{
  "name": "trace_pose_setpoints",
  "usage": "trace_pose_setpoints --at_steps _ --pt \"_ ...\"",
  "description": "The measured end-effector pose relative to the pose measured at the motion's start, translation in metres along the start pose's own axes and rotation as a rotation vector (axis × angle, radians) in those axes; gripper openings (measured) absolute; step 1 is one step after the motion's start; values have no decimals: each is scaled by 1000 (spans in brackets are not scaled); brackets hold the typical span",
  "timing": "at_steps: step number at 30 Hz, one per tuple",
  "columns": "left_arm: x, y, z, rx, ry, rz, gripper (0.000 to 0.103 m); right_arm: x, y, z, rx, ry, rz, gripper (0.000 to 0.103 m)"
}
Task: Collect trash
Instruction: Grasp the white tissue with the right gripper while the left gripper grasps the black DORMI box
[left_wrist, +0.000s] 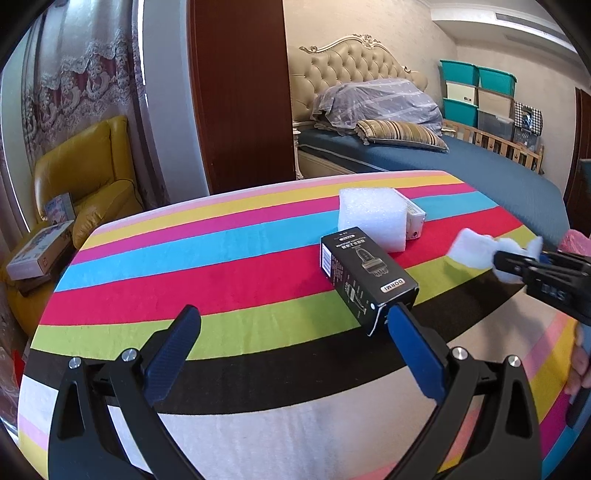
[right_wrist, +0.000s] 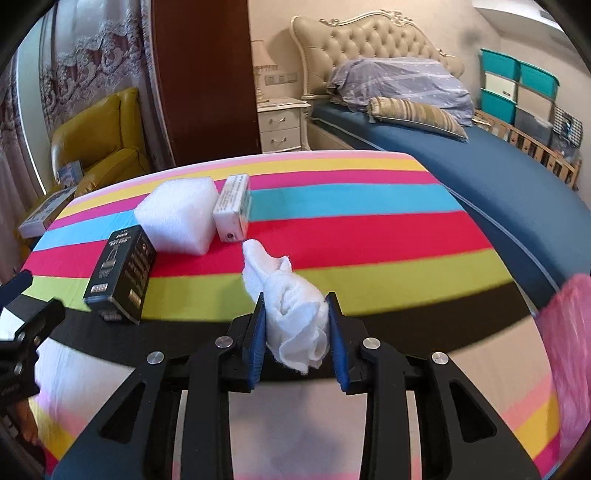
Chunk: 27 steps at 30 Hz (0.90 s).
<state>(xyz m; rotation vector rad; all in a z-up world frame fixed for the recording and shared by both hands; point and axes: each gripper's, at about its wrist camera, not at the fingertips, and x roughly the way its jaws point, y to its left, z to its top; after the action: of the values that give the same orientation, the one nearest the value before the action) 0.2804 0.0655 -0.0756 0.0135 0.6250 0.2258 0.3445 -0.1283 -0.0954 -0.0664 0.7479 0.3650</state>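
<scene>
My right gripper is shut on a crumpled white tissue, its blue pads pressing both sides; the same tissue shows at the right gripper's tip in the left wrist view. My left gripper stands wide open above the striped cloth, its right fingertip close to the near corner of a black carton; whether they touch is unclear. That black carton lies left of the tissue. A white foam block and a small white box lie behind.
A rainbow-striped cloth covers the table. Something pink shows at the right edge. A blue bed stands behind on the right, a yellow armchair with boxes on the left, and a nightstand behind.
</scene>
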Motion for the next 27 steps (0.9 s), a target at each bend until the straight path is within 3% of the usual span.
trace_pose_setpoints --at_steps 5,13,21,26,27 --pt "-1 -7 -1 30 -1 -7 98 -11 -11 -7 45 -11 -17 30" --pt "9 -25 11 -31 25 -137 98 -24 -31 -14 136 -65 -56 30" --pt "48 -56 31 -25 100 -92 97 -31 -38 -16 163 -99 -55 30" --pt "71 -58 30 -13 187 -75 77 -31 -42 -17 177 -93 -47 30" --pt "74 -56 29 -20 205 -82 66 -31 -42 -17 179 -93 -45 30"
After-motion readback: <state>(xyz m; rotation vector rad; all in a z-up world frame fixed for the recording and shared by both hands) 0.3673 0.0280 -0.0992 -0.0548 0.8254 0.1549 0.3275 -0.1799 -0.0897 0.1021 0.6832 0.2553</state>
